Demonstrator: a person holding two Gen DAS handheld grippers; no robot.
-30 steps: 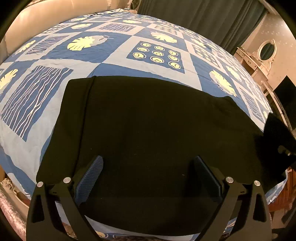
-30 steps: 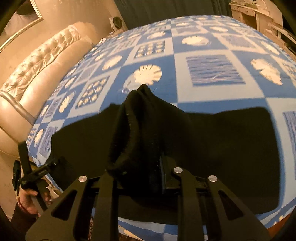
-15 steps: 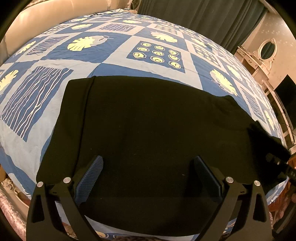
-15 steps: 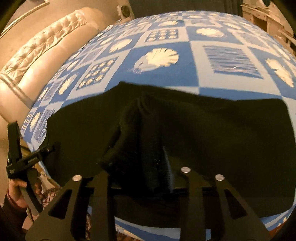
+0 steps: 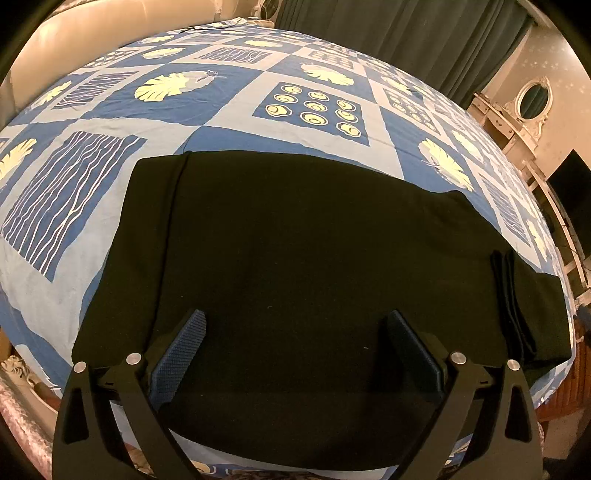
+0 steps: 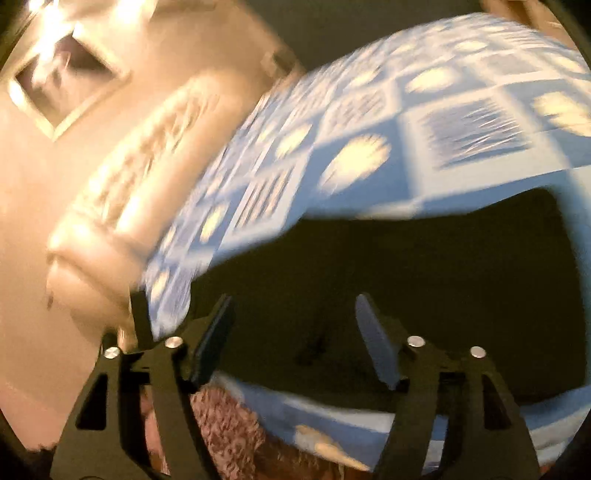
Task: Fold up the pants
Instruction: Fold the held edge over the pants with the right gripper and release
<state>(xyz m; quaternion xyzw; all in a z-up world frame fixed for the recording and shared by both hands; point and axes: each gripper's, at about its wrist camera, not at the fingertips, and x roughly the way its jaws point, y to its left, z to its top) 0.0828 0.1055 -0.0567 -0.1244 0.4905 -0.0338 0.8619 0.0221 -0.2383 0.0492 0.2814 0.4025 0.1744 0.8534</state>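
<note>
Left gripper [image 5: 295,354]: jaws spread wide, nothing between the pads, nothing held. It hangs just above the near part of the pants [image 5: 295,258], pointing steeply down; whether the tips touch the cloth I can't tell.

Right gripper [image 6: 295,339]: jaws opening, already well apart. Only flat black cloth shows beyond the gap, no fold pinched, pads not pressing on anything. That view is heavily motion-blurred, so fine detail is lost.

Pants: black, lying flat as a broad folded rectangle on the bedspread [image 5: 229,136], close to the near edge of the bed. From the left wrist view the far edge runs straight across, and a lengthwise seam or fold line shows near the left end. At the right end there is a narrow ridge of stacked folded edges [image 5: 511,302] on top of the cloth. In the right wrist view the pants [image 6: 424,266] fill the lower middle, with blue bedspread [image 6: 369,177] beyond.

Bedspread: blue and pale-blue squares with cream leaf, shell and wavy-line prints.

Around it: padded cream headboard [image 6: 122,192] on the left in the right wrist view, dark green curtain [image 5: 406,33] behind the bed, white dressing table with an oval mirror [image 5: 532,99] at far right, fluffy pinkish rug [image 6: 236,435] below the bed edge.
</note>
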